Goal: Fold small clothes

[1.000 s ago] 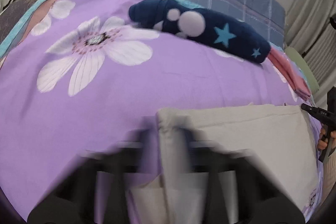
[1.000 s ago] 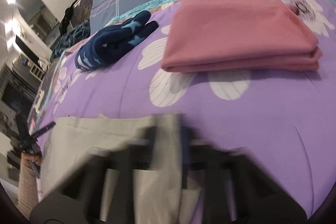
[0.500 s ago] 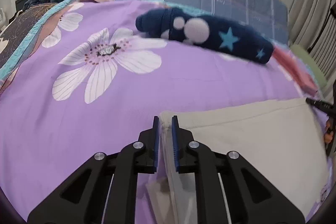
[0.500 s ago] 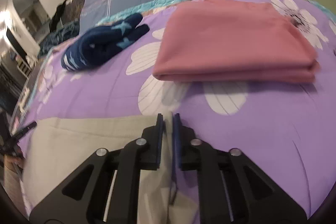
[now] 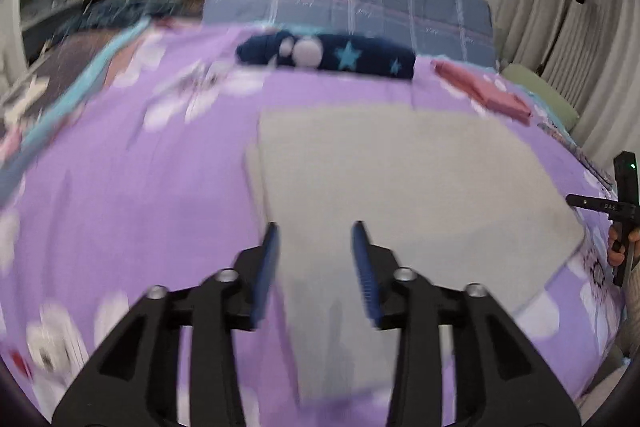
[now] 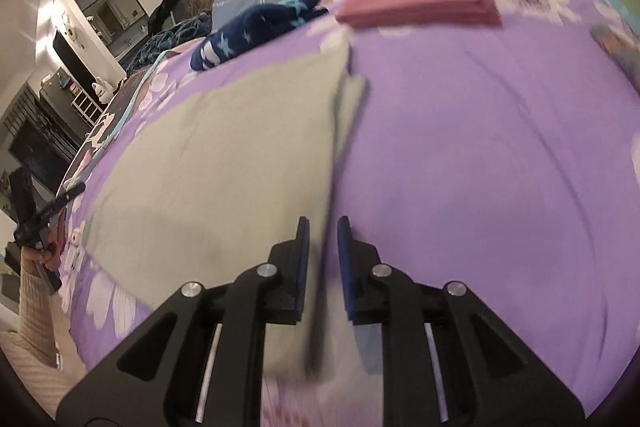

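A beige cloth [image 5: 400,179] lies folded flat on the purple flowered bedsheet [image 5: 140,187]. My left gripper [image 5: 315,229] hovers over its near left part. Its jaws are opening and stand well apart, with the cloth beneath them and the pads touching nothing. In the right wrist view the beige cloth [image 6: 224,155] fills the left half. My right gripper [image 6: 322,223] is over its near right edge with only a narrow gap. The cloth's edge runs under that gap and the pads do not press on it. The fold's layers are slightly offset at both far corners.
A rolled navy garment with stars [image 5: 328,57] and a folded pink cloth [image 5: 484,93] lie further back on the bed. Behind them is a plaid blue-grey quilt [image 5: 352,3]. Curtains [image 5: 560,7] hang at the right. A cream sleeve [image 6: 32,299] shows at the left edge.
Both grippers have let go of the beige cloth's edge and drawn back toward its near side. The left jaws have spread much wider. The cloth now lies flat.
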A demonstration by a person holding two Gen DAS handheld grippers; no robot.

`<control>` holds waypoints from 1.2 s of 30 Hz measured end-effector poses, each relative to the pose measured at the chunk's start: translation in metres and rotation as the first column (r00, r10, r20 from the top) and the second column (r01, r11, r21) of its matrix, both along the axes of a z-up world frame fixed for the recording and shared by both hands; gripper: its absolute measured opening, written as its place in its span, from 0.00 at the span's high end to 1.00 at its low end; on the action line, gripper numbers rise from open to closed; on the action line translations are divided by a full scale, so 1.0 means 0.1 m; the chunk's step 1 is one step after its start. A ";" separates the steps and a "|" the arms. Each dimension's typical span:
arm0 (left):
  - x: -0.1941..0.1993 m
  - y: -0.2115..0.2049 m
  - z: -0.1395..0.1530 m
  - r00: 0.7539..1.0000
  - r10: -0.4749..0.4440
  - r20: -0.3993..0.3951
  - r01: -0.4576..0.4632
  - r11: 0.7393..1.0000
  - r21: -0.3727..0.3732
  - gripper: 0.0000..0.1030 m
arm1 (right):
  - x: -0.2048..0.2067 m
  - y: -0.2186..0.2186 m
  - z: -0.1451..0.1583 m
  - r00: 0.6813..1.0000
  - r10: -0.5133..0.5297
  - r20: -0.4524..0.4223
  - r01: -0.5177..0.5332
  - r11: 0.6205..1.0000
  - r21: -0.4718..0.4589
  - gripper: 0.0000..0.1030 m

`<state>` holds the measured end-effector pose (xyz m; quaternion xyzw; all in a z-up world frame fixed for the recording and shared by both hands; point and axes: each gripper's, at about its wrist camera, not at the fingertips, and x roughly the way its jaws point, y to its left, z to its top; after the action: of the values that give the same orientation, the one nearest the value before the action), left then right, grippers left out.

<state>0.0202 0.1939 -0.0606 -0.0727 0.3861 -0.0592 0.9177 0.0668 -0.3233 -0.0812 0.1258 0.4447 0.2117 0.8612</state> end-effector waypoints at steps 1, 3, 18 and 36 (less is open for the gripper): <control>-0.05 0.02 -0.09 0.999 0.006 -0.036 -0.007 1.000 -0.015 0.56 | -0.07 -0.02 -0.01 1.000 0.005 -0.007 -0.005 1.000 0.016 0.85; -0.08 0.00 -0.36 0.989 0.020 -0.149 -0.016 0.999 0.030 0.59 | -0.14 -0.03 -0.03 1.000 0.021 -0.015 -0.021 0.999 0.045 0.84; -0.16 -1.57 0.37 0.970 -0.236 0.064 0.217 0.951 0.219 0.69 | -0.37 -0.20 0.07 0.999 0.052 -0.017 -0.049 0.991 0.127 0.87; 0.28 -3.77 -0.11 0.793 -0.608 -0.041 0.604 0.773 0.194 0.99 | 0.22 -0.60 0.32 0.999 0.029 0.025 -0.031 0.994 0.103 0.86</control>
<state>0.0480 -0.1836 -0.0719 0.1472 0.3820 -0.3137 0.8567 0.0887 -0.3829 -0.0492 0.1609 0.4250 0.2486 0.8554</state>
